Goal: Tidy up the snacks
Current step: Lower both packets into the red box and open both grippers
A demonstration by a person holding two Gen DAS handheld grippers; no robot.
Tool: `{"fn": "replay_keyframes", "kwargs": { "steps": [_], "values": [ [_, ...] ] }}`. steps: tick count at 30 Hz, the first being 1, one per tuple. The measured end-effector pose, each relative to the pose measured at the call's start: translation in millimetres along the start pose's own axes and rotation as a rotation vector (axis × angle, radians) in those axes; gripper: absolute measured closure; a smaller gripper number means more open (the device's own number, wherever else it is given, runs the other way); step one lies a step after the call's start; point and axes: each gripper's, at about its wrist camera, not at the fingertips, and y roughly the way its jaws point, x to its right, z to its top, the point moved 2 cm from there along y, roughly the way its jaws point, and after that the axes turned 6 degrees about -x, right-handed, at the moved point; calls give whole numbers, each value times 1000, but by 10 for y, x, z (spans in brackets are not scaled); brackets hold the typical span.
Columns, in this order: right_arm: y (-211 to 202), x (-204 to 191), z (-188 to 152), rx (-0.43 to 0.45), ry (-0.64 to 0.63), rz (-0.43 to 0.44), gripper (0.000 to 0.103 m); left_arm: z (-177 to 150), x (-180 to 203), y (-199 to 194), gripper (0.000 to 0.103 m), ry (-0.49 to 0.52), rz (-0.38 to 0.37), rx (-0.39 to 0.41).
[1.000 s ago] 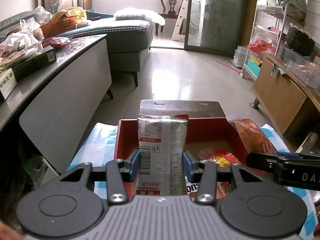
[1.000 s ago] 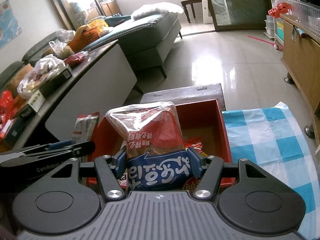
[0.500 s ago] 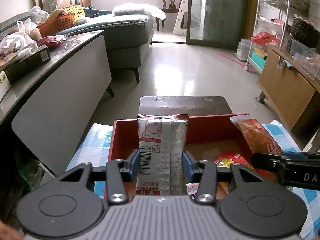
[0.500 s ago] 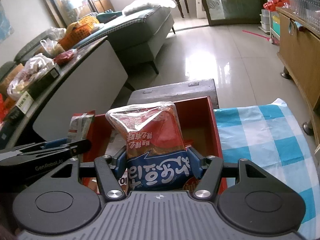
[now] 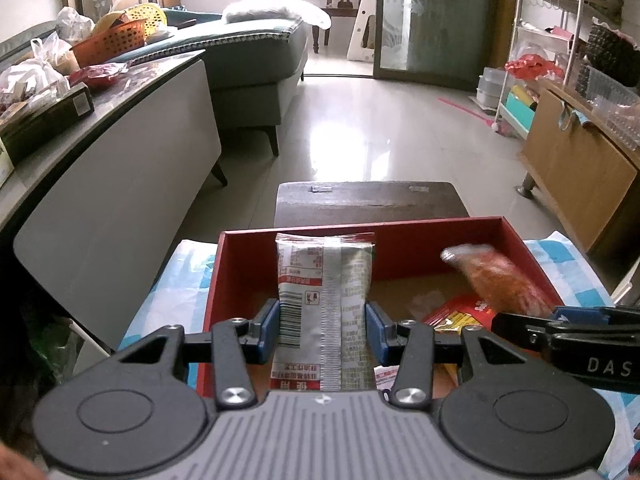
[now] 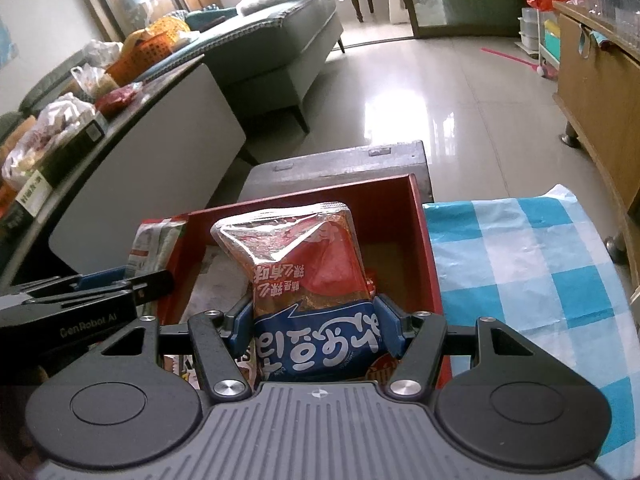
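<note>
My left gripper (image 5: 322, 330) is shut on a grey-white snack packet (image 5: 325, 300) with a barcode, held upright over the left part of the open red box (image 5: 360, 228). My right gripper (image 6: 316, 330) is shut on a red and blue snack bag (image 6: 308, 280), held over the same red box (image 6: 424, 232). The red bag (image 5: 500, 280) shows blurred at the right in the left wrist view. The grey packet (image 6: 154, 246) shows at the left in the right wrist view. Other snack packs (image 5: 460, 312) lie on the box floor.
The box stands on a blue-and-white checked cloth (image 6: 540, 264). A dark low stool (image 5: 368, 200) is just beyond the box. A grey counter (image 5: 112, 152) with bags and boxes runs along the left. A wooden cabinet (image 5: 580, 176) stands at the right.
Both grippers have come lower and nearer over the red box with their packs still held. The red bag has tilted down toward the inside of the box.
</note>
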Motion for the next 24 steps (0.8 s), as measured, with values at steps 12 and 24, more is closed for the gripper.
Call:
{"fn": "replay_keyframes", "kwargs": {
  "steps": [12, 24],
  "values": [
    [102, -49, -15, -33, -19, -24, 28, -36, 43, 5, 52, 31, 24, -2],
    [-130, -238, -76, 12, -65, -26, 23, -119, -4, -307, 50, 38, 8, 35]
  ]
}}
